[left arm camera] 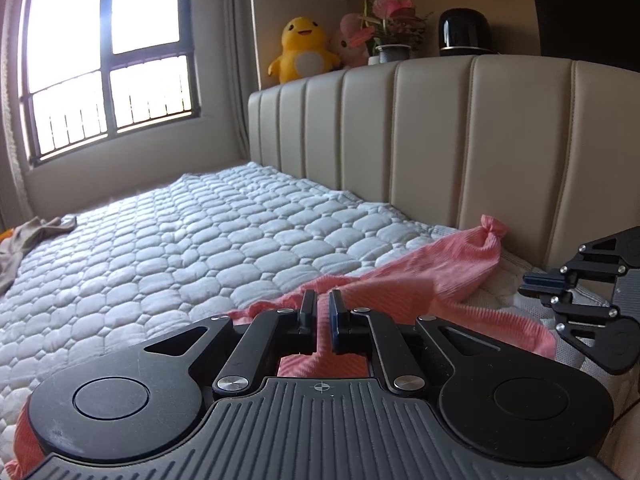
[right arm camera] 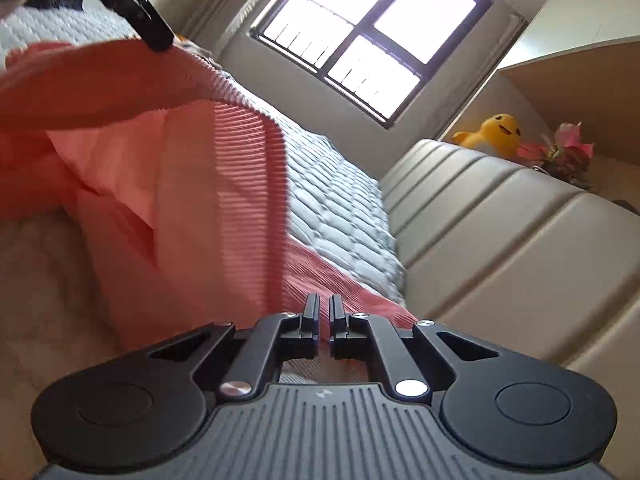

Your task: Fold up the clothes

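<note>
Looking along the left hand-held gripper (left arm camera: 323, 312), the left wrist view shows its jaws drawn nearly together with a fold of the pink ribbed garment (left arm camera: 420, 280) pinched between them, so this hand seems to be holding one edge fast while the other works. The garment trails off across the quilted bed (left arm camera: 192, 240) toward the padded headboard (left arm camera: 480, 152), its far end bunched into a small knot-like tip. The right hand-held gripper (left arm camera: 536, 284) sits at the right edge, near the cloth, its jaws pressed together. A beige garment (left arm camera: 28, 240) lies well apart at the bed's far left, probably waiting its turn.

From the right wrist view, the right hand-held gripper (right arm camera: 324, 316) has its jaws all but closed; pink cloth lies directly beyond the tips, yet whether any is caught I cannot tell. The garment rises steeply to the left gripper's tip (right arm camera: 158, 42), which lifts it clear of the bed so a fold can be laid.
</note>
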### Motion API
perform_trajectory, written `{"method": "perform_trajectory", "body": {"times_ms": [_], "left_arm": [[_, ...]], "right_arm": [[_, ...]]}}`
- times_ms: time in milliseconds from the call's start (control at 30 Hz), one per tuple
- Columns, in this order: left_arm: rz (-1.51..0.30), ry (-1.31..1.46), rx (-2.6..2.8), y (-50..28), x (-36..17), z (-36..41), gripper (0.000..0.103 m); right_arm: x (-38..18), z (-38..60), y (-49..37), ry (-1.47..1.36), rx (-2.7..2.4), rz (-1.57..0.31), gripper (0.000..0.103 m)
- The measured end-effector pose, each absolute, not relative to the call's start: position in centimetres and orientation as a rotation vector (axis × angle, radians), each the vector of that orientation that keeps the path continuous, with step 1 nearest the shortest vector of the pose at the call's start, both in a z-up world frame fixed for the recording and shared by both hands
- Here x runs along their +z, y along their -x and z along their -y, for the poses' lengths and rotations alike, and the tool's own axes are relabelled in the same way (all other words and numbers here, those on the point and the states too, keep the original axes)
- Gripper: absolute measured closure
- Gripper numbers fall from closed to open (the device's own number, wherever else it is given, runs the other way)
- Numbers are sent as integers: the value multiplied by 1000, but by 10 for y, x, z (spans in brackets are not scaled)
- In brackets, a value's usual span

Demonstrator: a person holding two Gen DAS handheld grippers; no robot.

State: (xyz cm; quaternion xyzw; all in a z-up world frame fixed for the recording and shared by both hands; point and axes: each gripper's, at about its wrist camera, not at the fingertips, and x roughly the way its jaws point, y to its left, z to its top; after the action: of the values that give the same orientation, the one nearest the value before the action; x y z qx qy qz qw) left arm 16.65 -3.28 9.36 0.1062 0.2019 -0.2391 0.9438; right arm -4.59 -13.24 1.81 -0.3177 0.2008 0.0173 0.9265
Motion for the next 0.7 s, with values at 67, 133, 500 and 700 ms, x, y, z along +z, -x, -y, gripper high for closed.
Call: {"method": "perform_trajectory", "body": {"times_ms": [67, 133, 500, 700], "left_arm": [[-421, -220, -489, -169, 90, 35, 95], [-427, -220, -483, -172, 89, 36, 95], [-420, -227, -531, -158, 92, 28, 86], [-462, -316, -624, -145, 71, 41, 47]], "right_arm": [[26, 138, 66, 574, 187, -422, 97], [28, 132, 89, 552, 372, -430, 95], [-31, 49, 92, 980, 491, -411, 73], [35, 73, 30, 672, 290, -349, 100]]}}
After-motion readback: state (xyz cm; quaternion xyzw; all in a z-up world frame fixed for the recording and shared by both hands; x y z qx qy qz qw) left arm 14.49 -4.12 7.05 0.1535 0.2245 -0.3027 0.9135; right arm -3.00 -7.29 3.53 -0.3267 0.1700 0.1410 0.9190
